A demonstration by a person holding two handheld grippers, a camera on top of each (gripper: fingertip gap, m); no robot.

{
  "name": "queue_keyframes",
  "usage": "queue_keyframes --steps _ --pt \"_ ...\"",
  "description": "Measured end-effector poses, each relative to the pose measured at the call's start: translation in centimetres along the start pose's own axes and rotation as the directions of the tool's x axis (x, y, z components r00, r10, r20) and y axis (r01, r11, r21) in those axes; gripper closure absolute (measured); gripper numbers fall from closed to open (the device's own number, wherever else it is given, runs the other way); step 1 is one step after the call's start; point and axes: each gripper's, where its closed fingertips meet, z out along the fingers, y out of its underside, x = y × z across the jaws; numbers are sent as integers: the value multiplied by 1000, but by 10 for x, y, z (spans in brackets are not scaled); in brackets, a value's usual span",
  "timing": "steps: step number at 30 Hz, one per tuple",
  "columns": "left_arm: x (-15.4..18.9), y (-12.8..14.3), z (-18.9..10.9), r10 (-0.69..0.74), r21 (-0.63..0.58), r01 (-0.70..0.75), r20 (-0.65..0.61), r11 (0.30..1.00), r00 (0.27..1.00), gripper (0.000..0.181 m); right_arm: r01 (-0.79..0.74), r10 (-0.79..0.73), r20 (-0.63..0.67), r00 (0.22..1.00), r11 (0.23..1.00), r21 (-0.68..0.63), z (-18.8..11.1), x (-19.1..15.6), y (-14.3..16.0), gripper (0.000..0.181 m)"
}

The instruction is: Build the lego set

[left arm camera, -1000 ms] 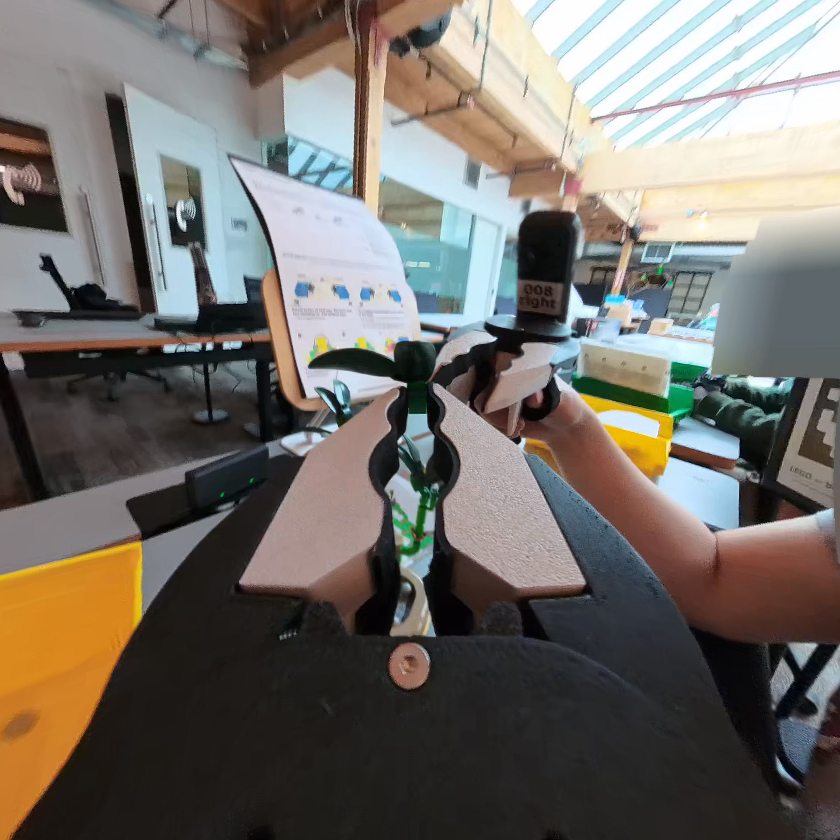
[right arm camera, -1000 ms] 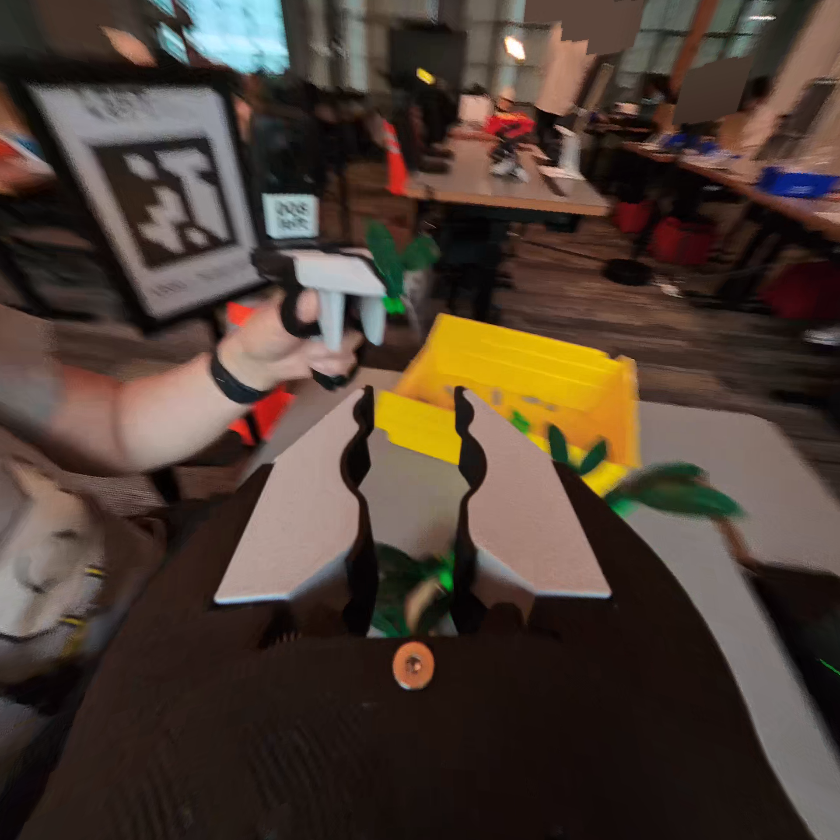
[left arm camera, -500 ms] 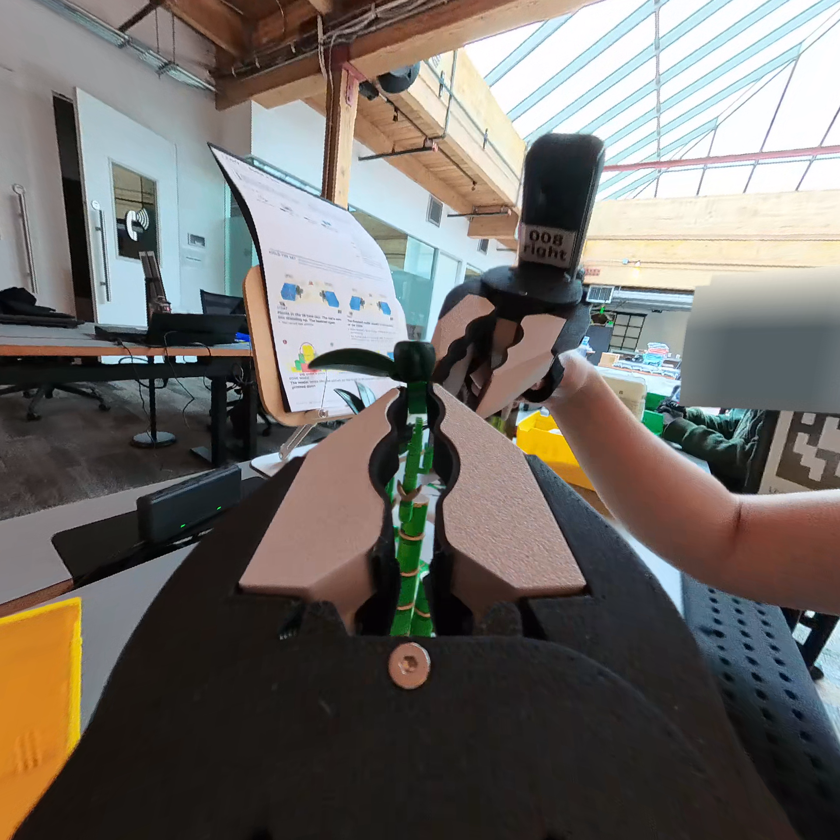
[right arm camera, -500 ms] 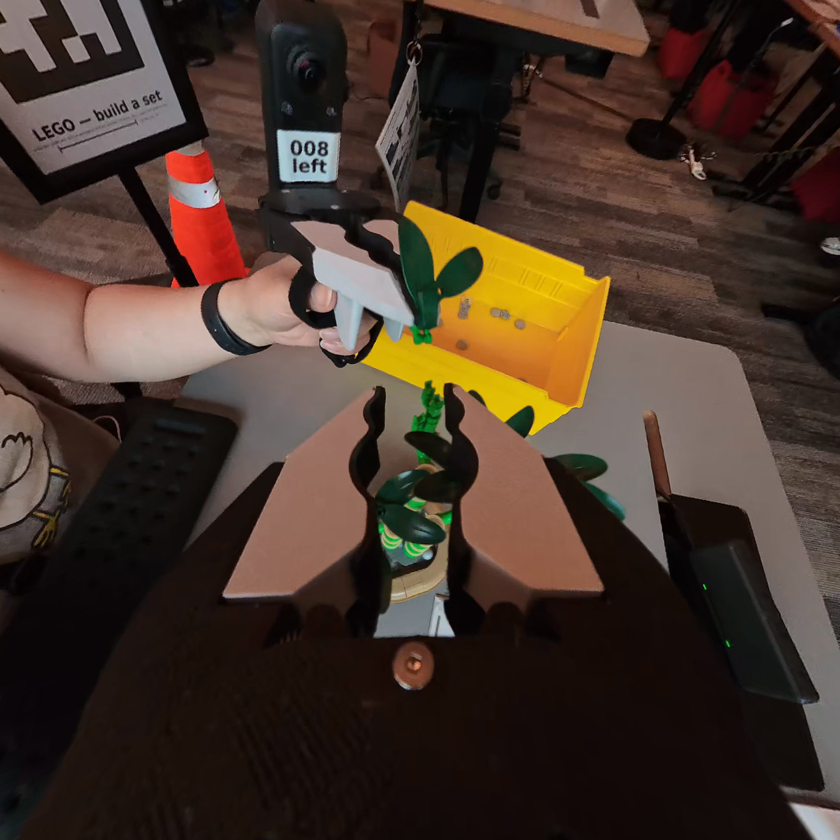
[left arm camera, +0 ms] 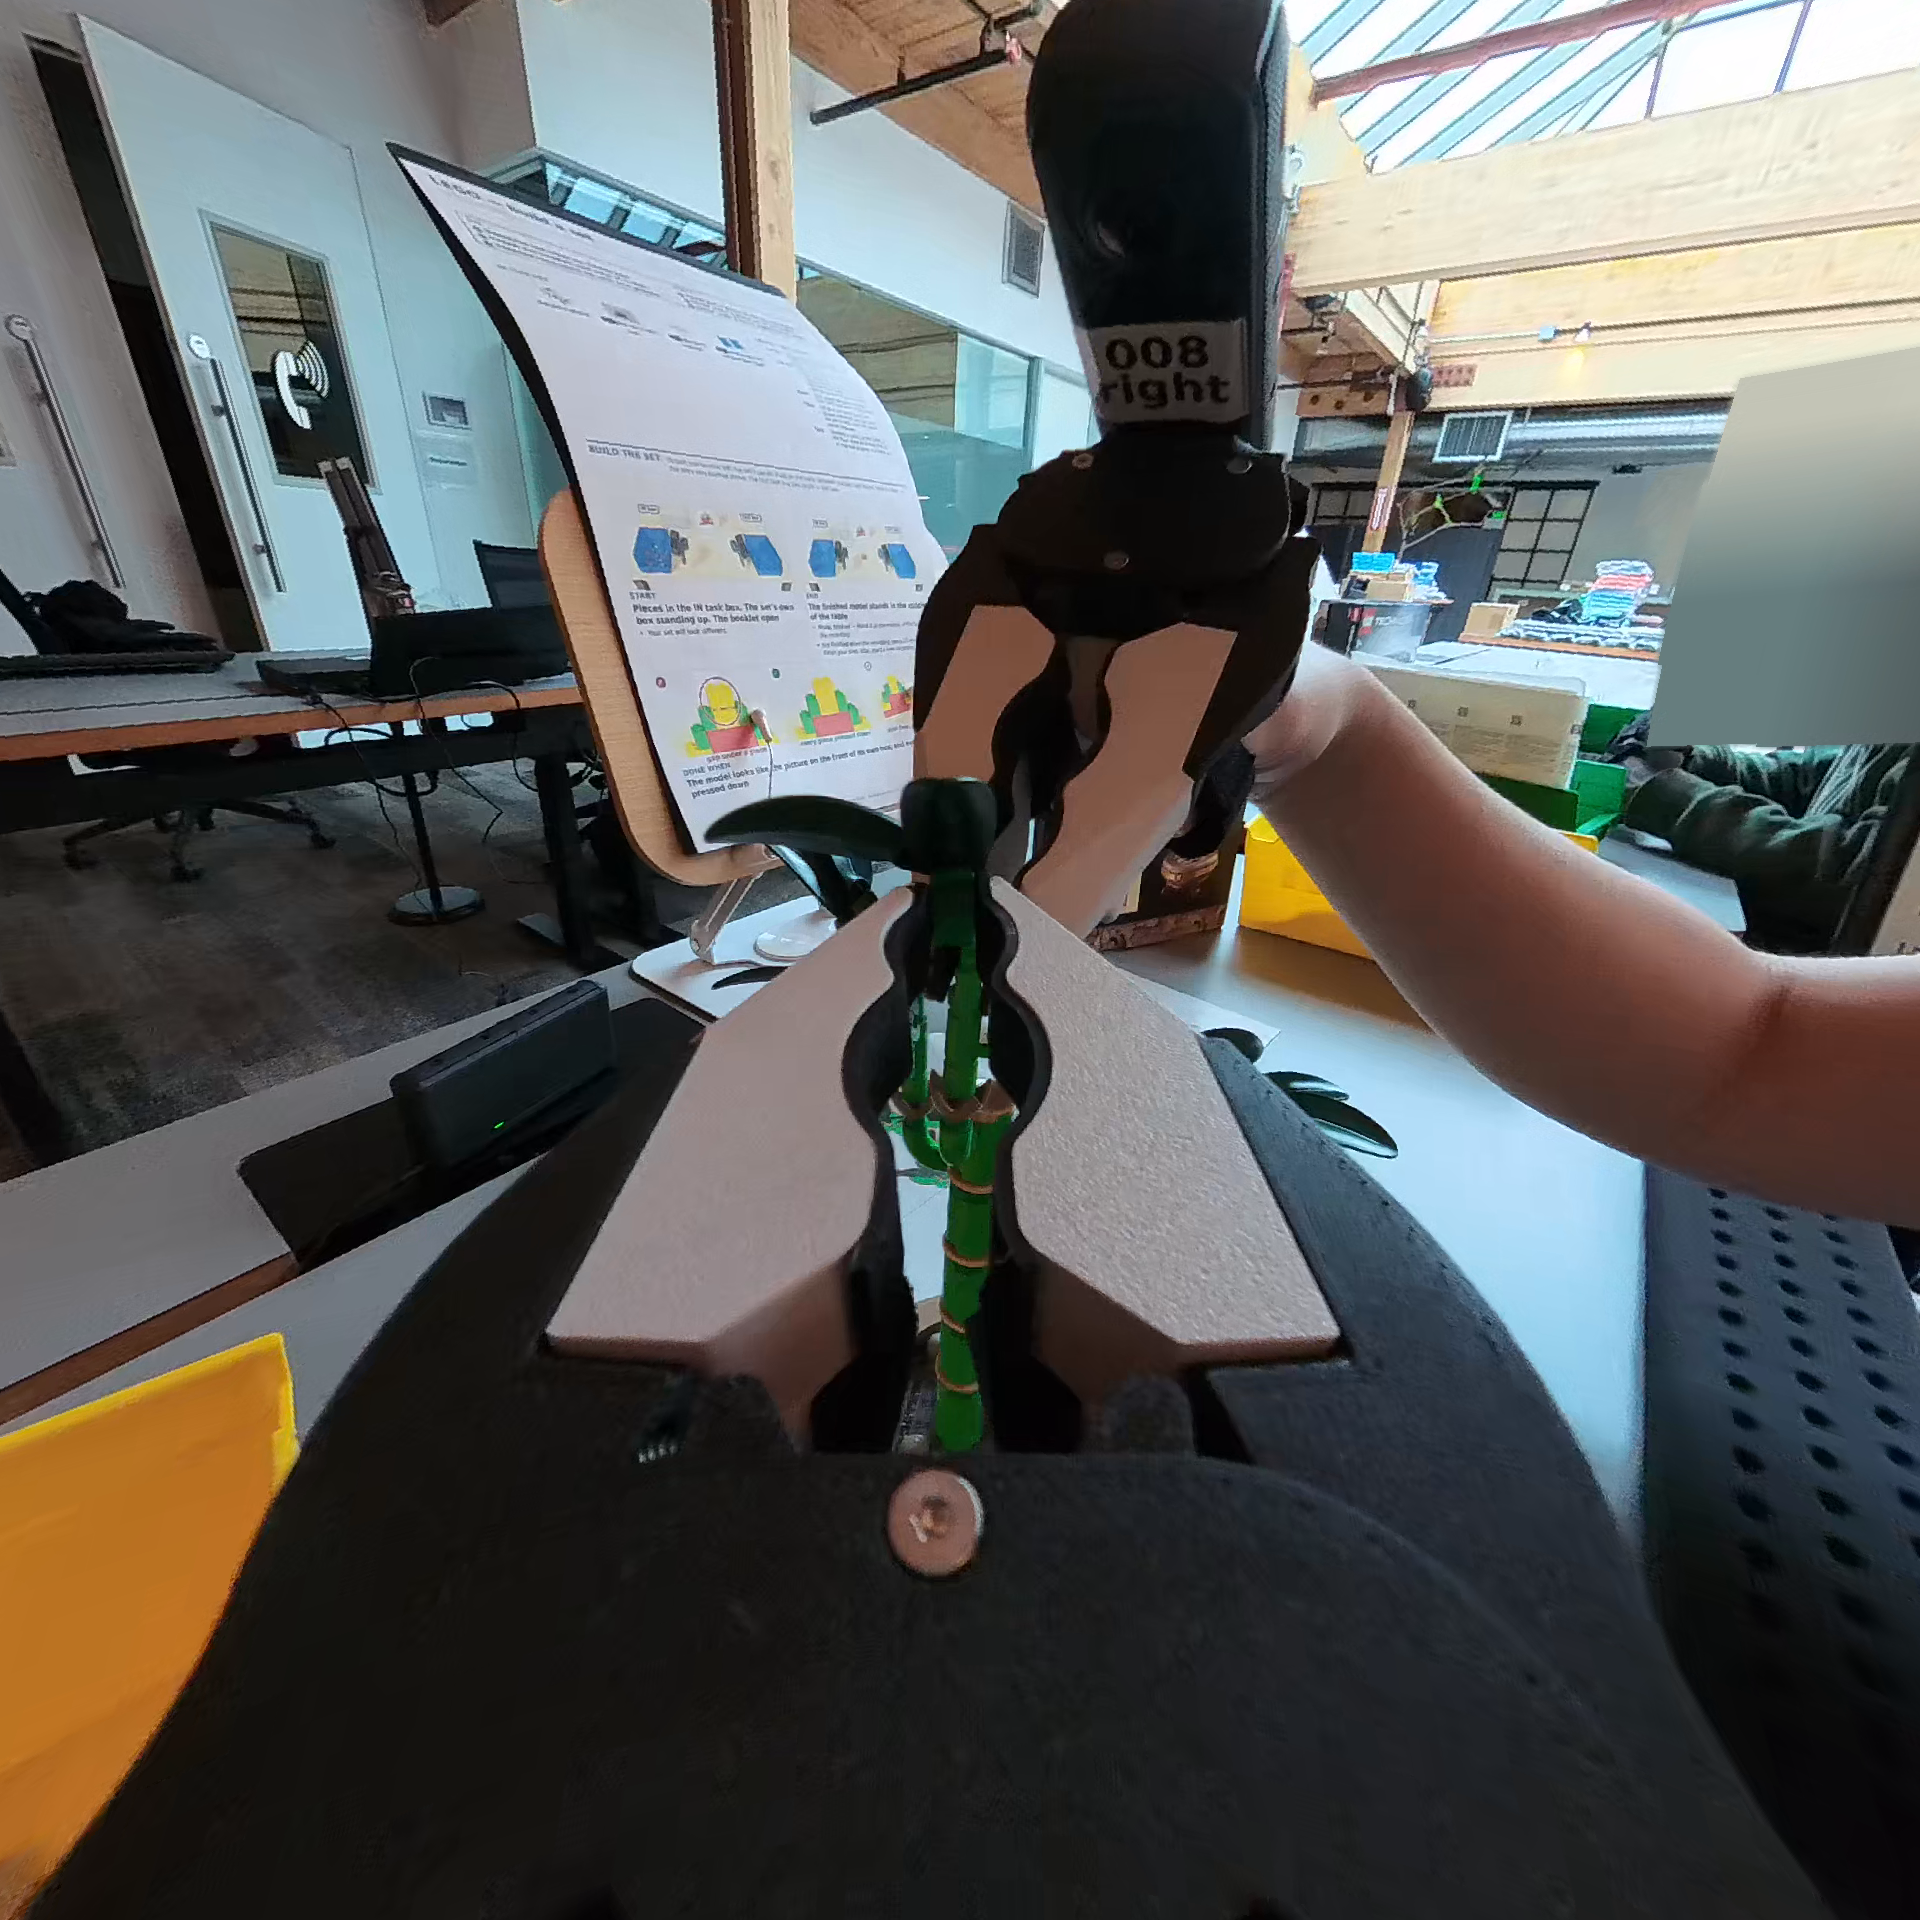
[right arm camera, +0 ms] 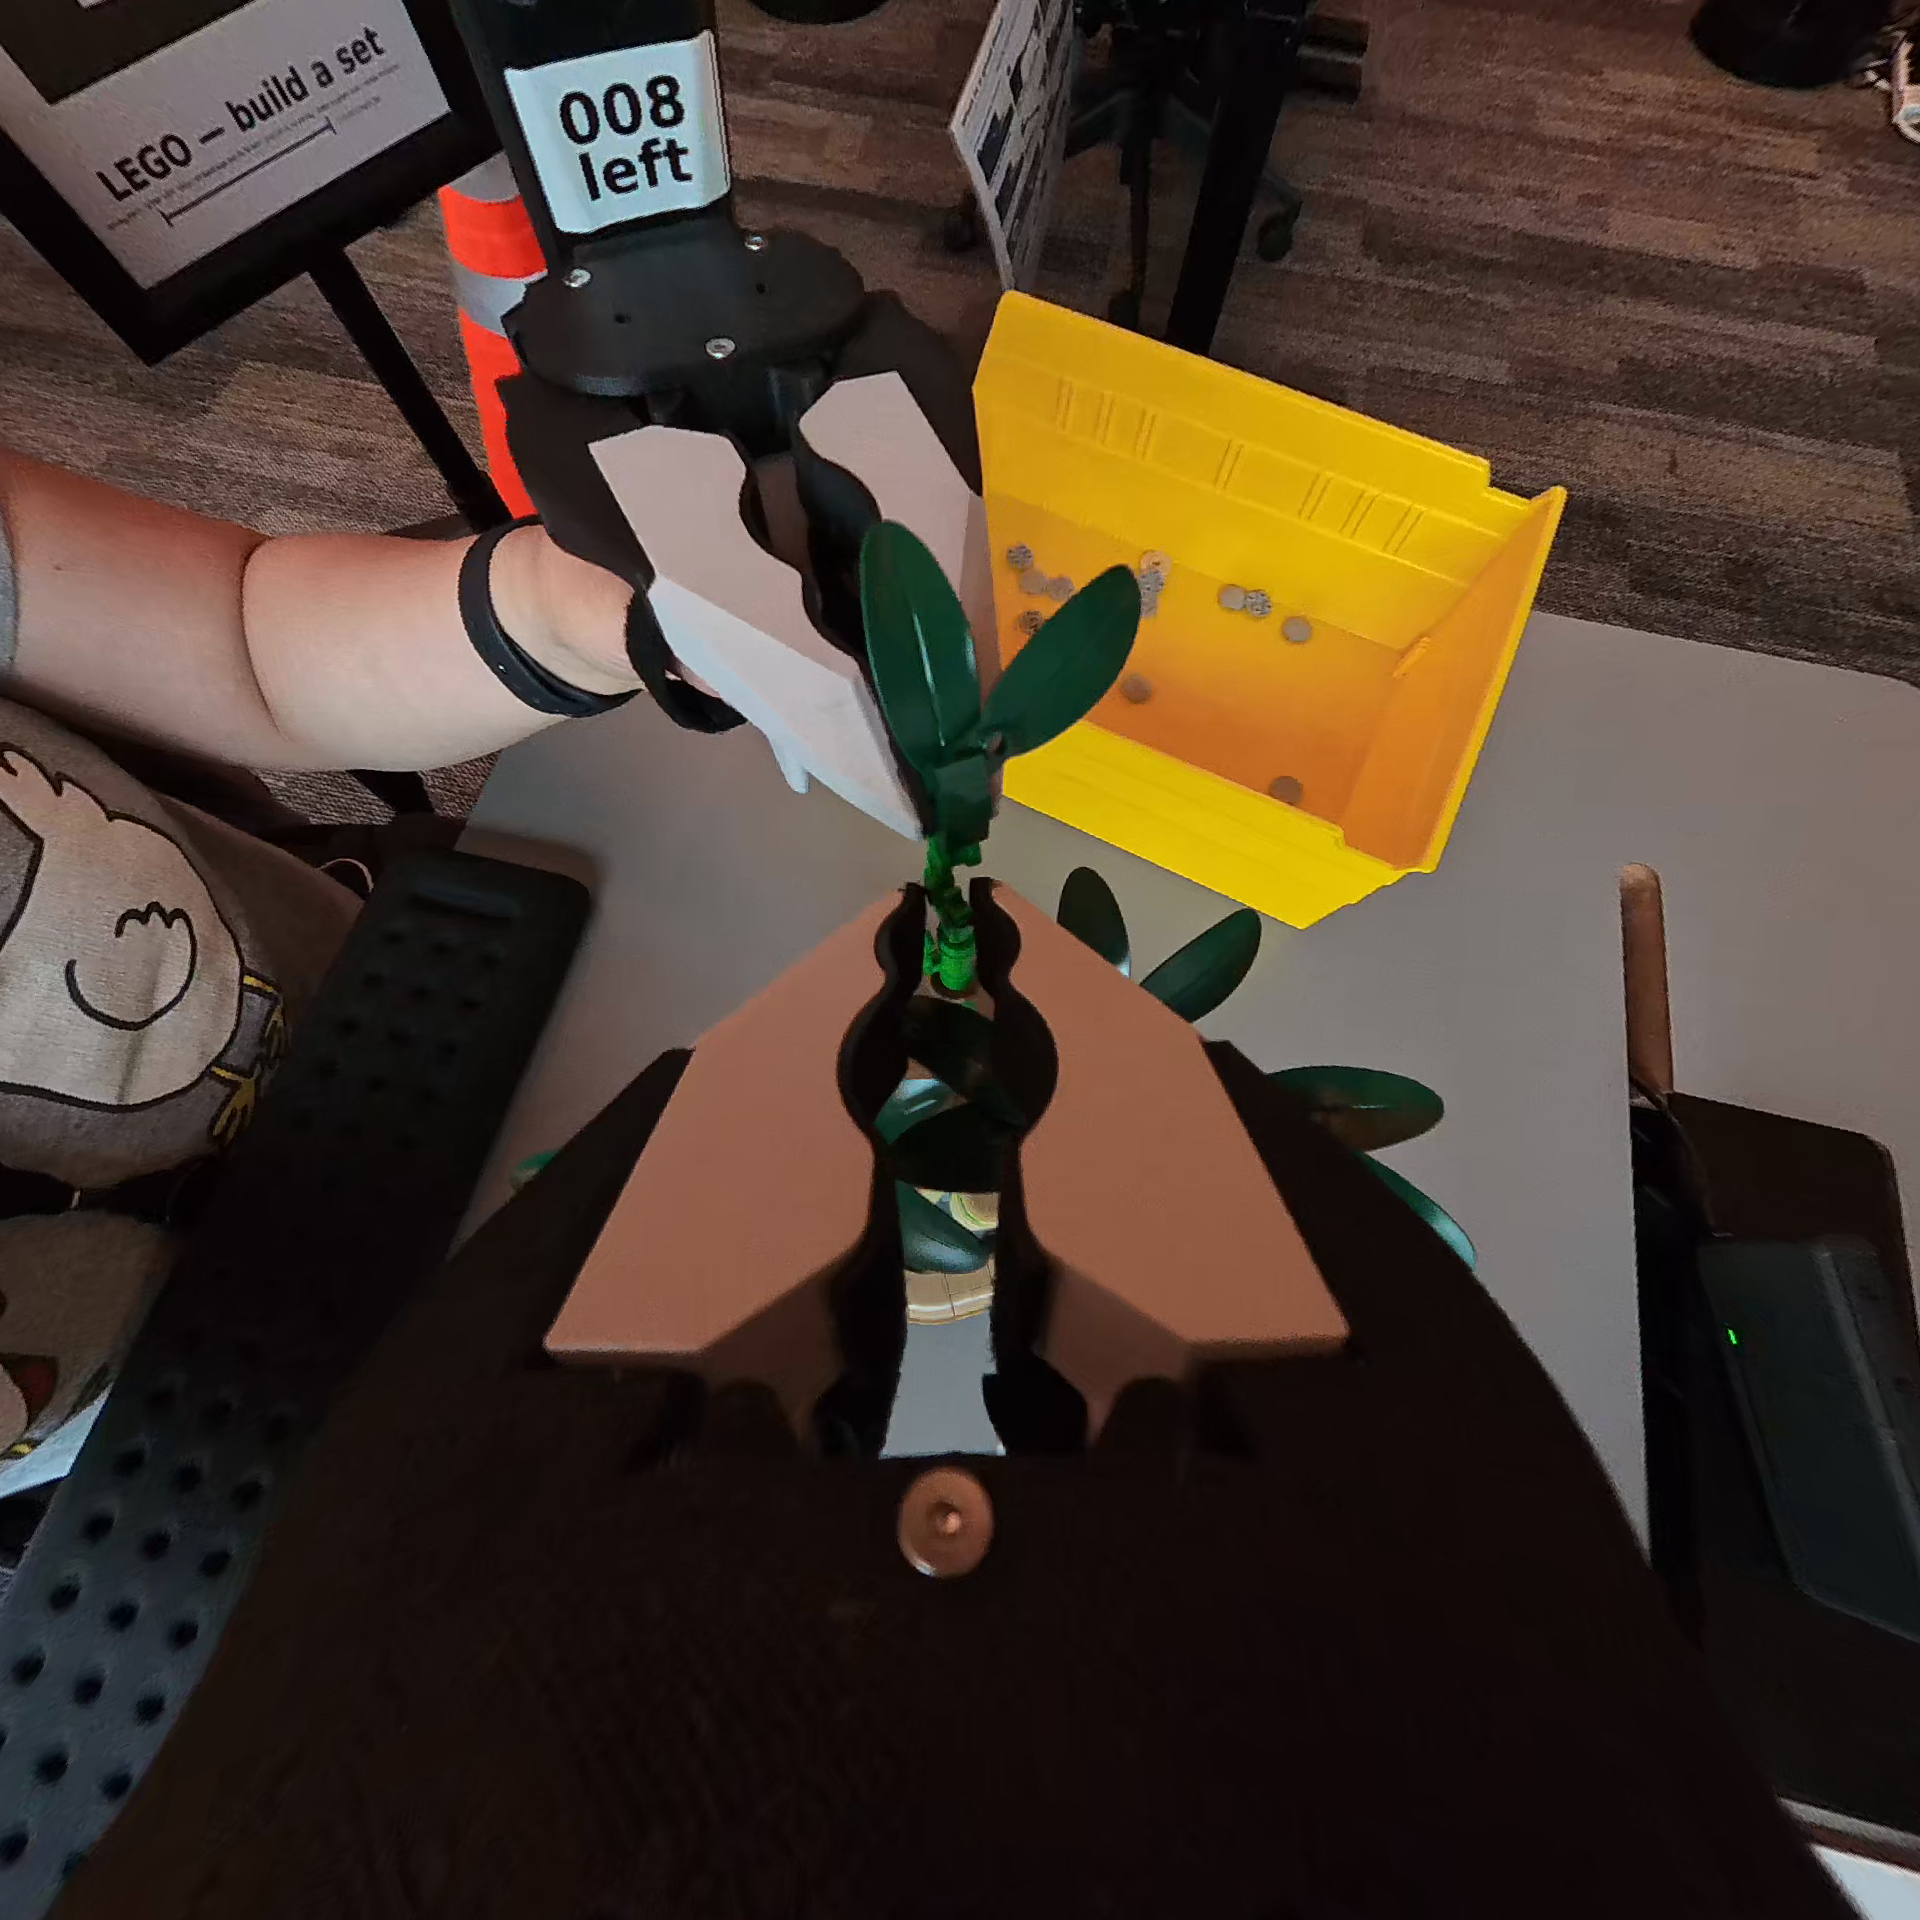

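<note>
A green bamboo-like lego stalk [left arm camera: 961,1247] stands on the grey table [right arm camera: 1714,831] in a tan base [right arm camera: 940,1294]. My left gripper [left arm camera: 954,899] is shut on a dark green leaf piece [left arm camera: 940,826] and holds it at the stalk's top. In the right wrist view the left gripper [right arm camera: 920,821] comes in from the upper left with the leaf piece [right arm camera: 966,675]. My right gripper [right arm camera: 948,891] is closed around the upper stalk [right arm camera: 951,930] just below that piece. It also shows in the left wrist view [left arm camera: 1039,862], close behind the leaf piece.
A yellow bin [right arm camera: 1434,582] with several small grey round pieces lies behind the plant. Loose dark leaves [right arm camera: 1200,977] lie by it. An instruction sheet on a stand [left arm camera: 727,499], a black box with a green light [right arm camera: 1808,1403] and a black perforated pad [right arm camera: 312,1143] border the work spot. The grippers are tip to tip, or close to it.
My right gripper has come down and narrowed its jaws onto the stalk top. My left gripper has brought the leaf piece closer, onto the stalk's tip.
</note>
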Motion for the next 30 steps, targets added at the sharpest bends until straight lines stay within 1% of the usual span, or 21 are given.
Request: queue_keyframes --steps 5,11,16,19,27,30 --pt "1 0 0 11 -11 -11 -7 1000 1000 176 -42 42 15 999 999 28 -2 2 1 174" --pt "3 1 2 44 -61 -45 -21 997 999 176 -33 31 24 999 998 57 -2 0 1 174" --pt "4 2 1 20 -90 -24 -53 996 998 176 -57 54 38 998 995 85 -1 -1 0 175" --pt "5 2 0 34 -101 -40 -60 994 998 176 -75 71 51 996 992 99 -2 -1 0 175" --pt "5 4 -1 78 -218 -96 -93 971 993 175 -39 37 24 999 994 105 0 -2 -1 177" --pt "4 4 -2 60 -260 -82 -88 962 994 175 -55 53 21 998 992 115 0 -2 -1 177"
